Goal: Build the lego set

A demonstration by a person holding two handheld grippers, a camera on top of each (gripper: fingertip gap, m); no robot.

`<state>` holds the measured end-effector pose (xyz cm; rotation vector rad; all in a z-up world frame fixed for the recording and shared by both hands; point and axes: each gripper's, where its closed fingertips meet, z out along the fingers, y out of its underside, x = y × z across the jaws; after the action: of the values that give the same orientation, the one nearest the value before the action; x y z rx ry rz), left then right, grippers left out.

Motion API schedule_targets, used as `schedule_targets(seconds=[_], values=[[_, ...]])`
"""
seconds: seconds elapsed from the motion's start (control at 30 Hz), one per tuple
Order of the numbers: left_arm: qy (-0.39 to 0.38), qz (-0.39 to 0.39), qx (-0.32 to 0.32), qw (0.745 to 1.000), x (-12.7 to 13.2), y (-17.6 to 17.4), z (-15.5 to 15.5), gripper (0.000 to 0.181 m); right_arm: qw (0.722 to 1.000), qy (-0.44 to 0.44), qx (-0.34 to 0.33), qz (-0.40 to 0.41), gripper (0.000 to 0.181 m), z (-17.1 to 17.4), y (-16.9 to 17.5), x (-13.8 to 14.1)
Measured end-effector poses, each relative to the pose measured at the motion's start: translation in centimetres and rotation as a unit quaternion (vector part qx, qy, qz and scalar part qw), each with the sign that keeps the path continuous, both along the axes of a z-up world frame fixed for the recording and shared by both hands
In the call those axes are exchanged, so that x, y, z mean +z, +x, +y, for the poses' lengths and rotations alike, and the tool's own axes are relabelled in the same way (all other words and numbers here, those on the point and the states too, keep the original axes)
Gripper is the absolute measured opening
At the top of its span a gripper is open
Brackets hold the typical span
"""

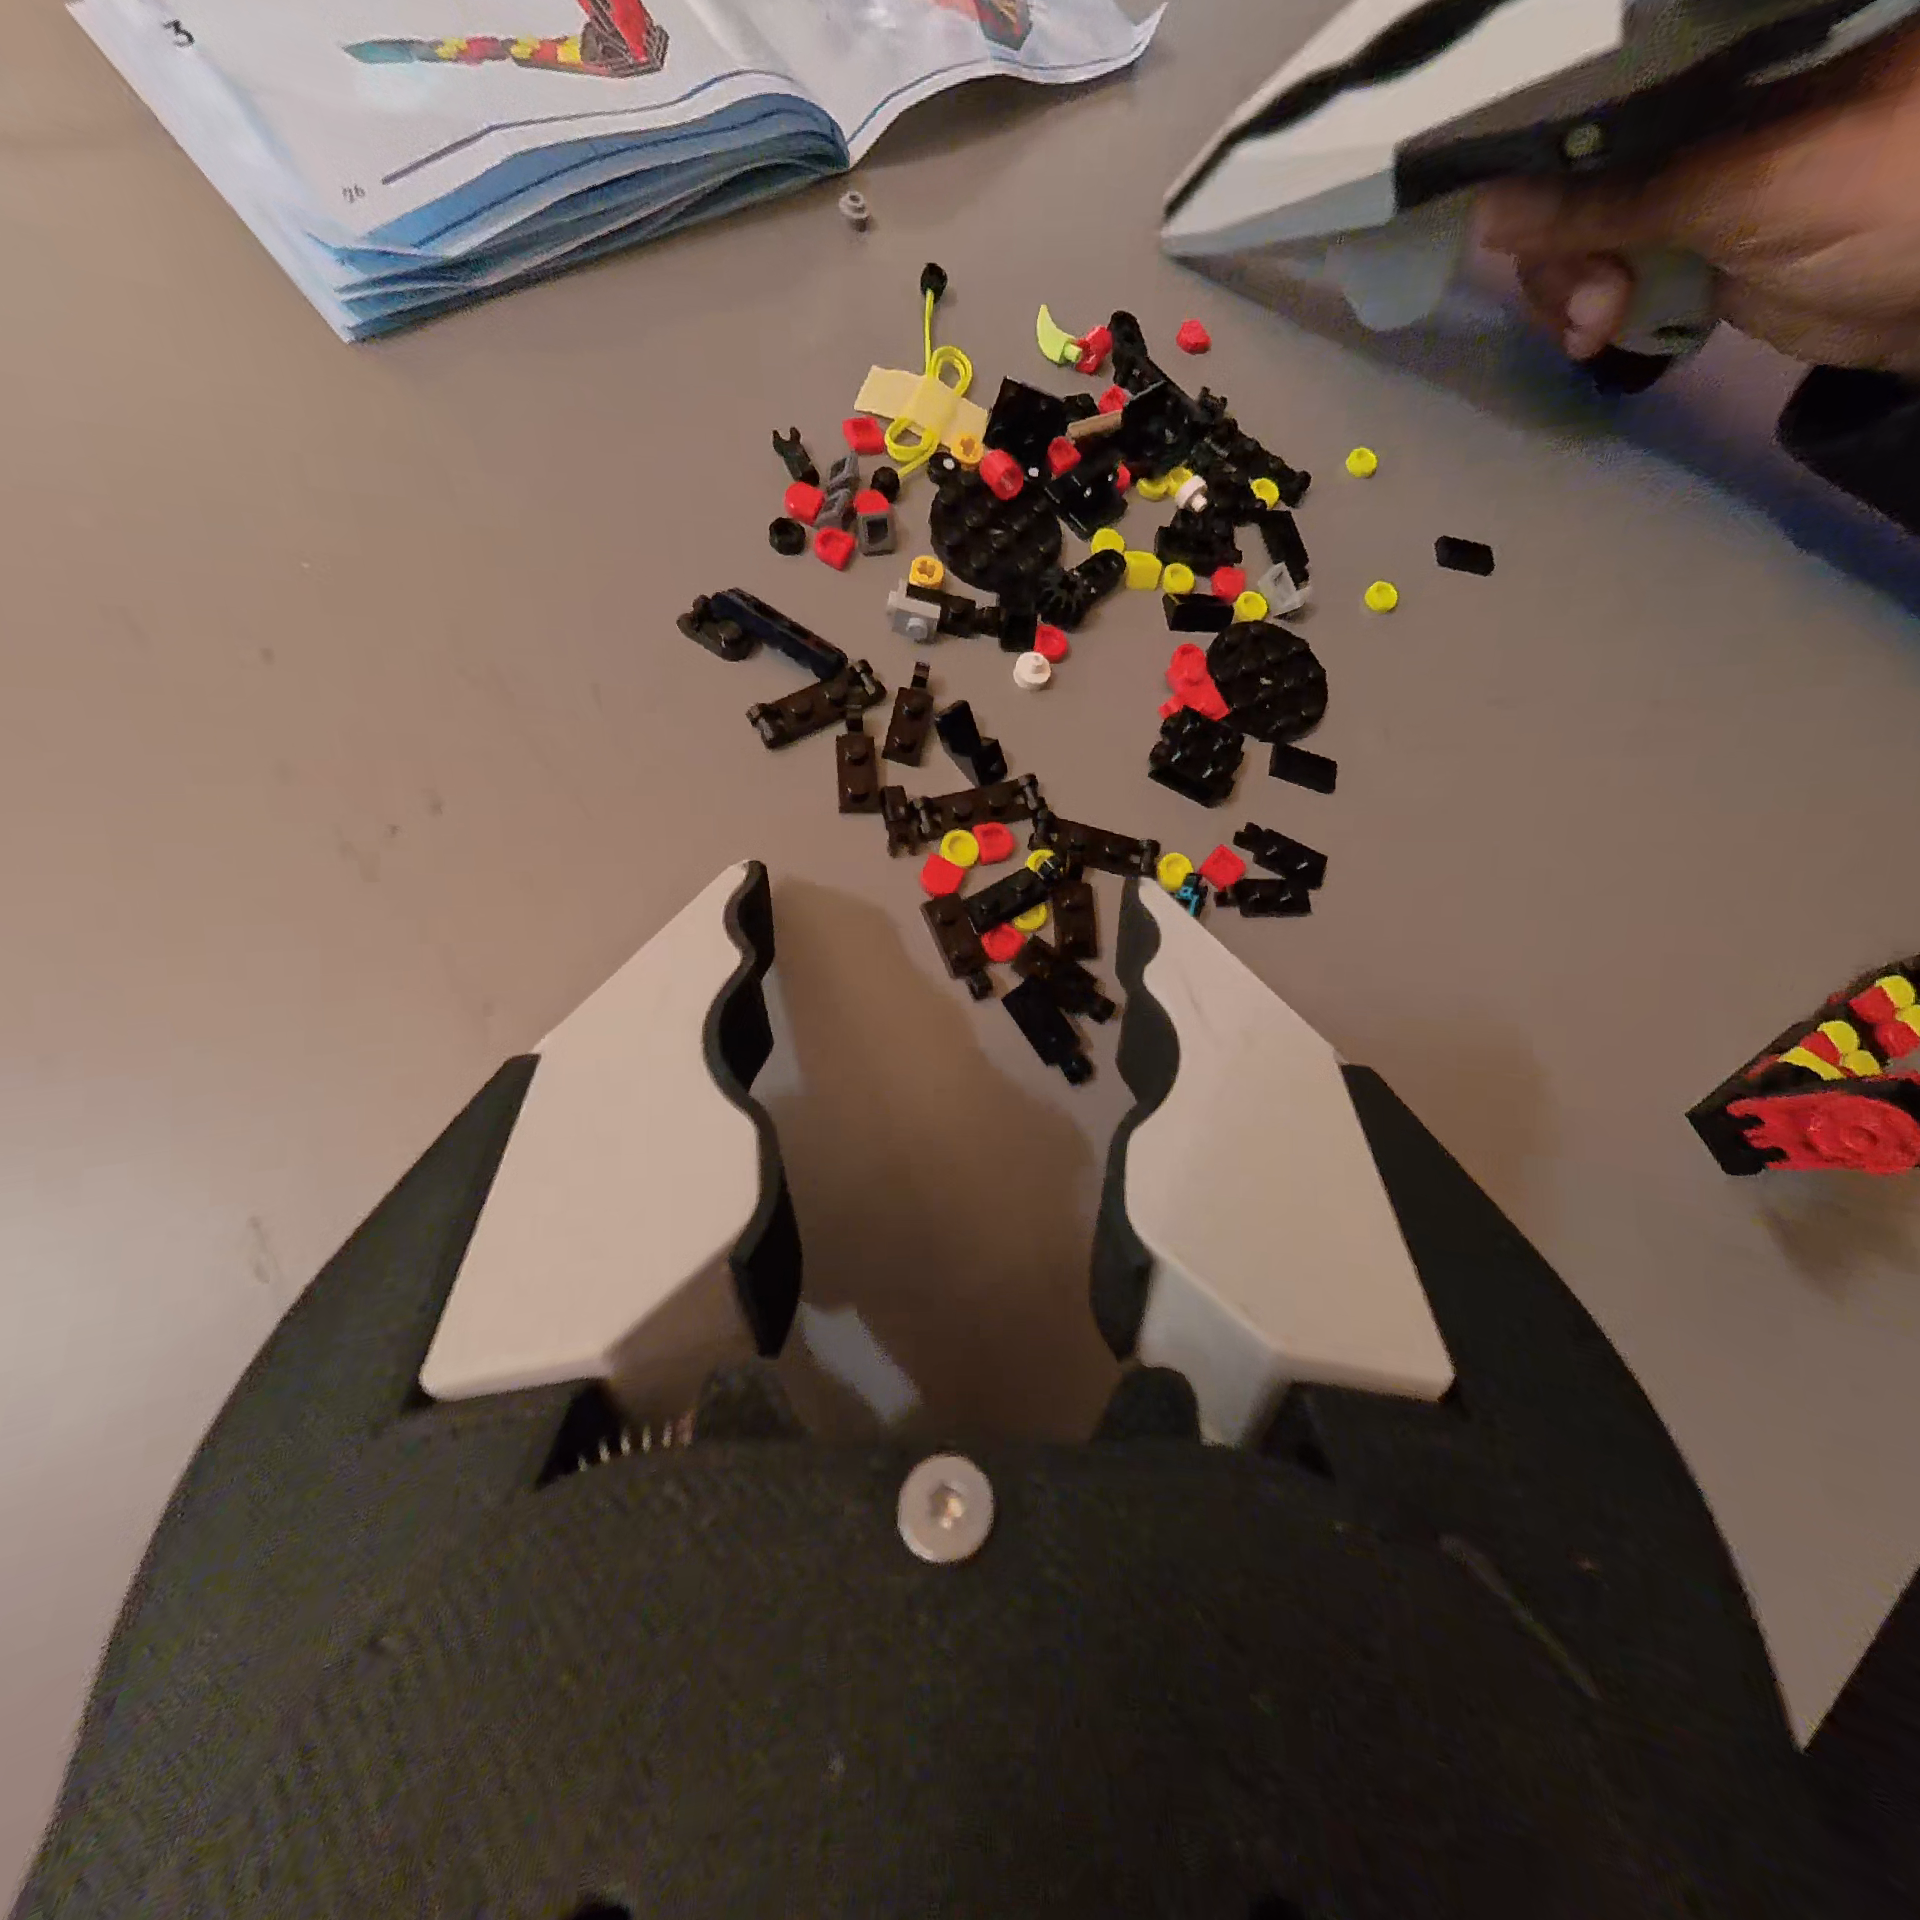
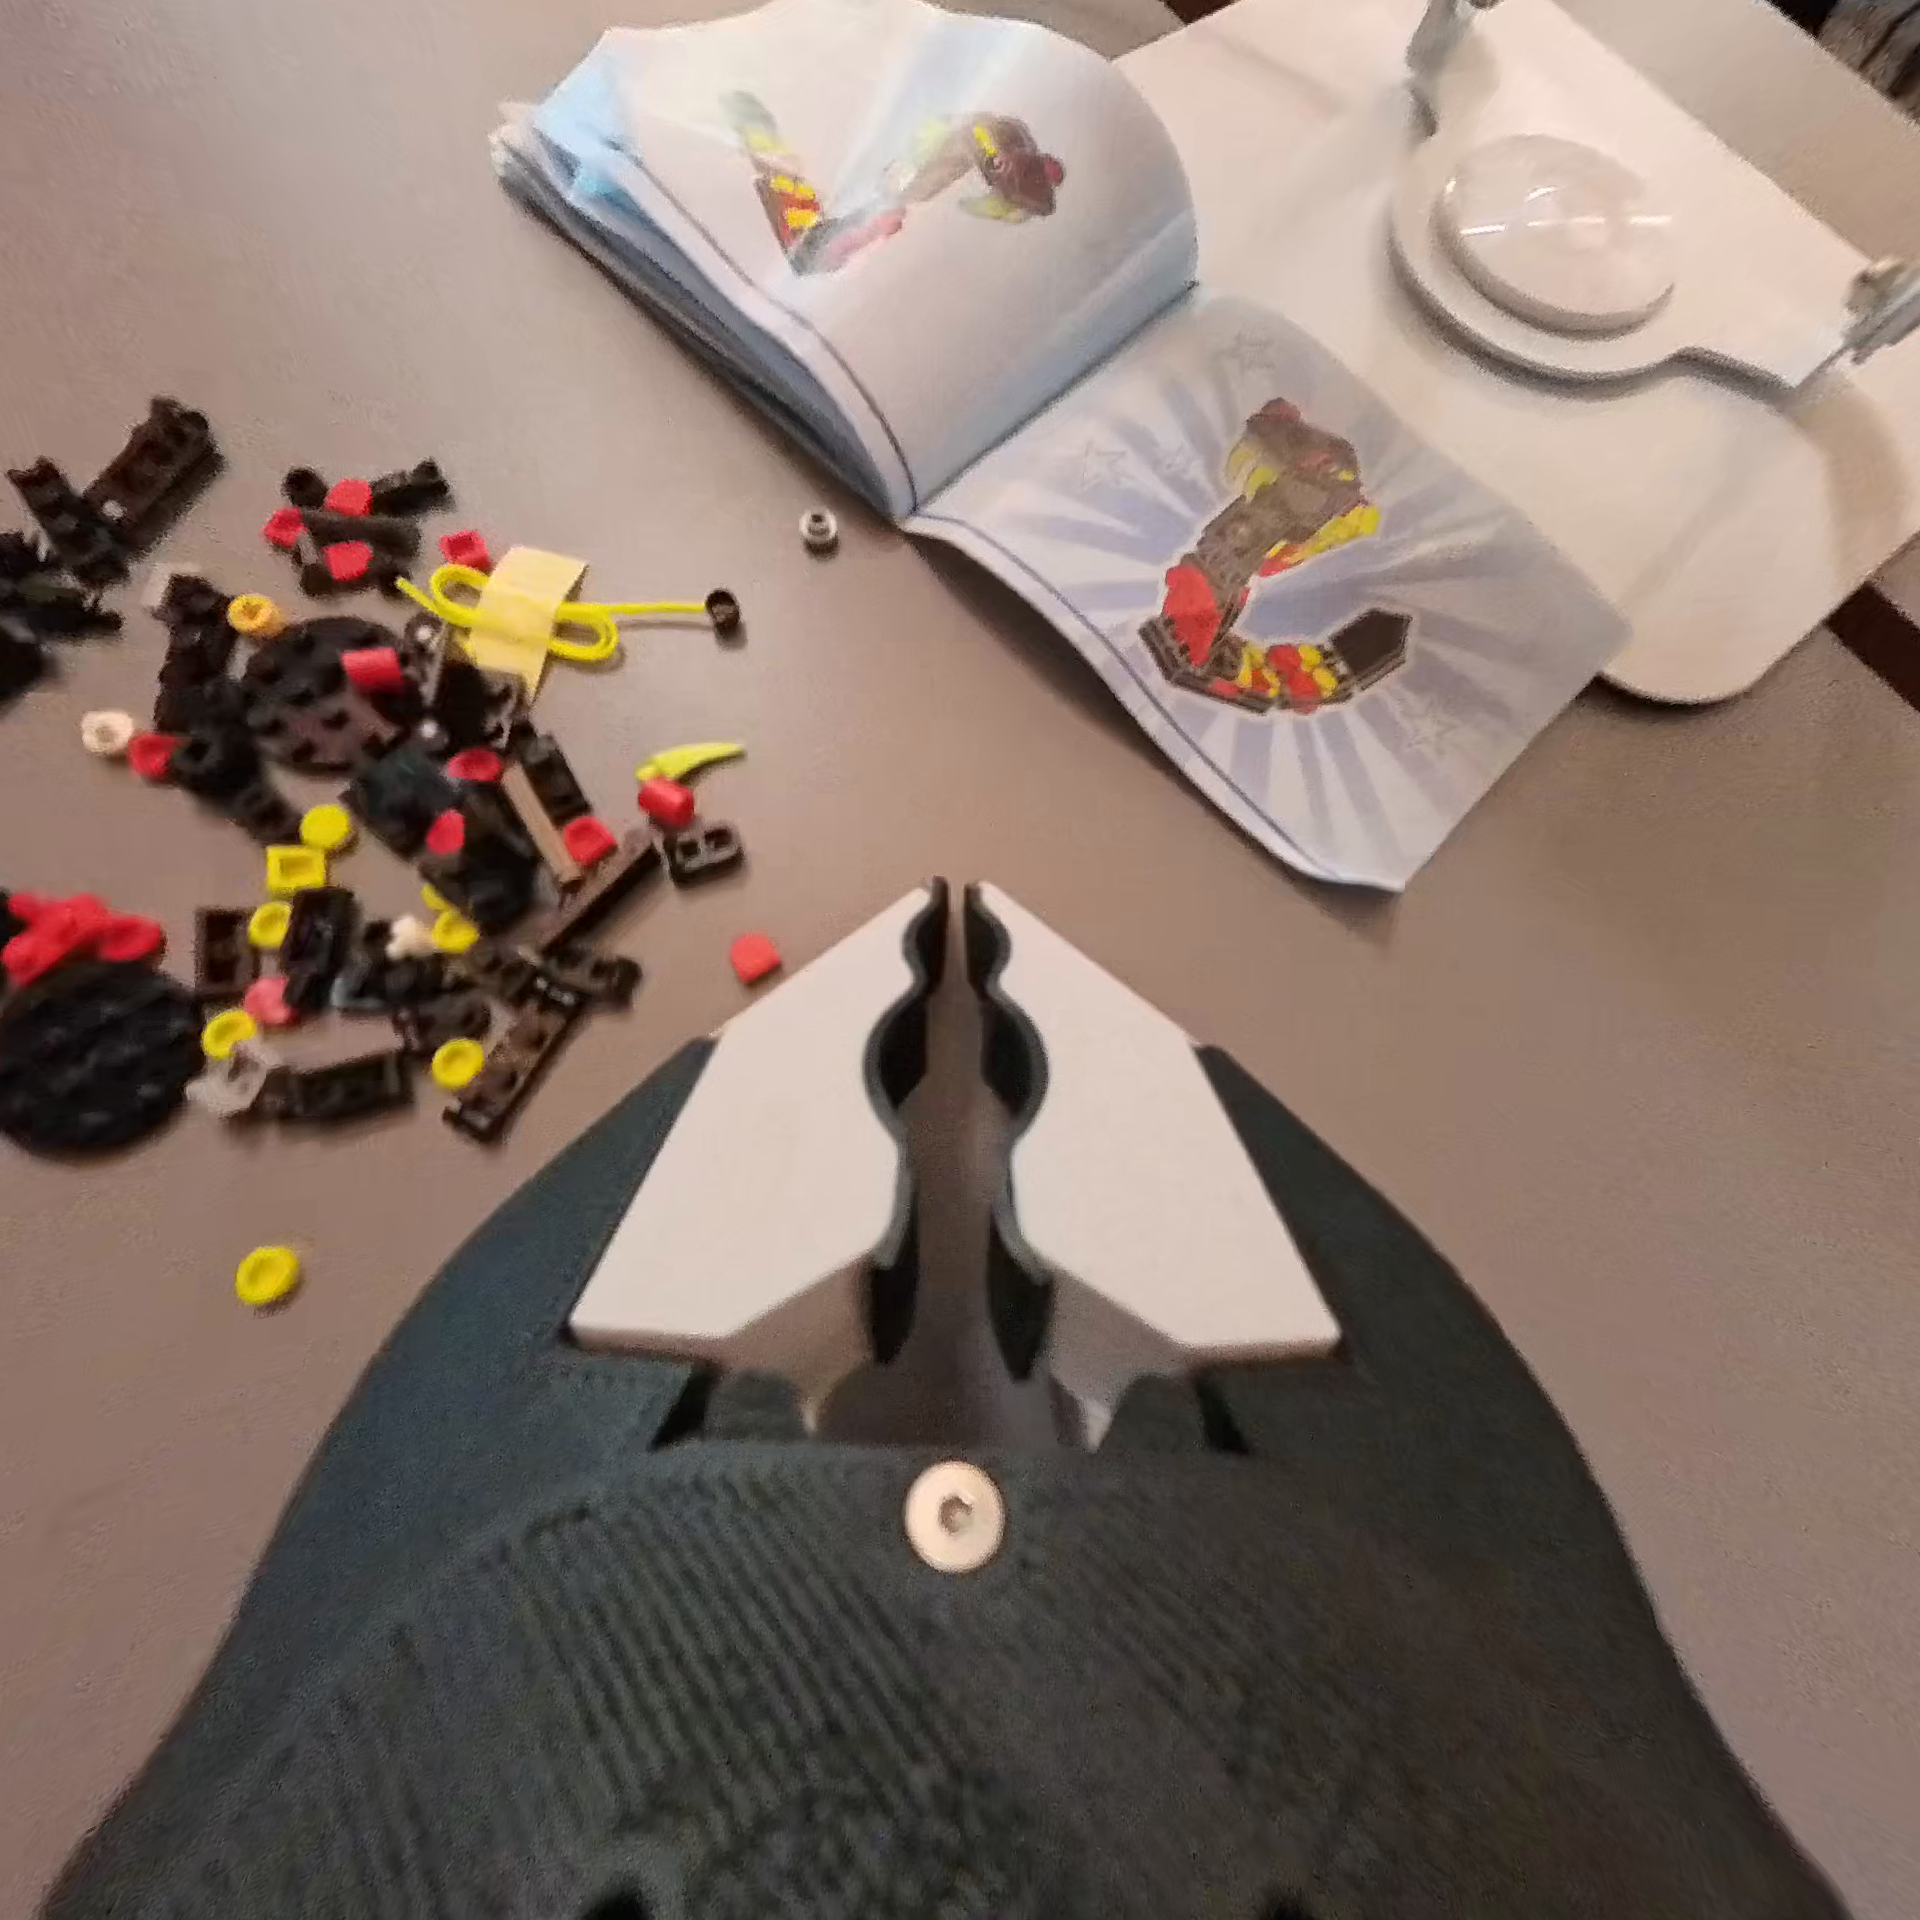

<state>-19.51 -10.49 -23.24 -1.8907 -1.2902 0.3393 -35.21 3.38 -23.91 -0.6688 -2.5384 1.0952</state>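
Note:
A pile of small black, red and yellow lego pieces (image 1: 1049,623) lies on the grey table; it shows at the left of the right wrist view (image 2: 343,810). My left gripper (image 1: 945,894) is open and empty, its tips at the near edge of the pile. My right gripper (image 2: 954,896) is shut with nothing between its fingers, over bare table just right of the pile; it also shows at the top right of the left wrist view (image 1: 1174,213), held by a hand. A partly built black, red and yellow lego model (image 1: 1829,1091) sits at the right edge.
An open instruction booklet (image 2: 935,343) lies beyond the pile, also in the left wrist view (image 1: 540,135). A white stand base (image 2: 1558,270) sits behind it. A single grey stud (image 2: 820,525) and a loose red piece (image 2: 755,957) lie apart from the pile.

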Motion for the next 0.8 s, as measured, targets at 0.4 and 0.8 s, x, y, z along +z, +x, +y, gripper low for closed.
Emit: schedule_targets(seconds=[0.4, 0.8], values=[[0.001, -0.002, -0.019, 1.0, -0.2, -0.4, 0.3, 0.067, 0.978, -0.017, 0.206, -0.03, 0.0, -6.2, 5.8, 0.0], [-0.007, -0.01, -0.02, 1.0, -0.5, -0.4, 0.3, 0.067, 0.983, -0.01, 0.182, -0.022, 0.0, -9.6, 1.8, 0.0]])
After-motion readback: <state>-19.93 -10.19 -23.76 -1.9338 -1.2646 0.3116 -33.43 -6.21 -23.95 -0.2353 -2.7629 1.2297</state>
